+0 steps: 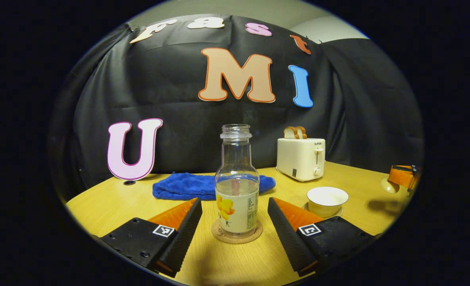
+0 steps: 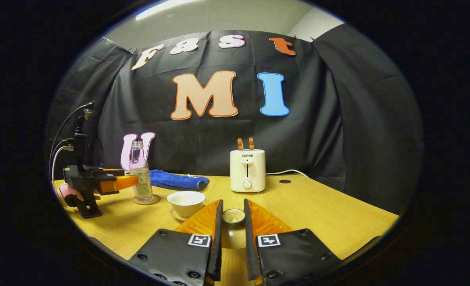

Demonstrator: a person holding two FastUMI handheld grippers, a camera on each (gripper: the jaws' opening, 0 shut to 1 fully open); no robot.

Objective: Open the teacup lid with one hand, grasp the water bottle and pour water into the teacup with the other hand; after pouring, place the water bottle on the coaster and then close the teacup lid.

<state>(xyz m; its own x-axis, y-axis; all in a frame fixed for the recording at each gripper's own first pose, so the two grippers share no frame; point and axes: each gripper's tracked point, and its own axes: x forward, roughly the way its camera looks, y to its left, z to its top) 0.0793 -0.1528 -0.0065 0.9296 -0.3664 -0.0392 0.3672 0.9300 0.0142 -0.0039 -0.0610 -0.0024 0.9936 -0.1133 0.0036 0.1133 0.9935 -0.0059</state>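
Note:
A clear, capless water bottle with some water in it stands upright on a round cork coaster. My left gripper is open, one finger on each side of the bottle and neither touching it. The white teacup sits uncovered on its saucer to the right. In the right gripper view, my right gripper is shut on the small round teacup lid, held just above the table right of the teacup. That view also has the bottle and the left gripper at far left.
A white toaster holding bread slices stands at the back. A folded blue towel lies behind the bottle. The wooden table has a curved front edge. The right gripper with the lid hangs at the left view's far right.

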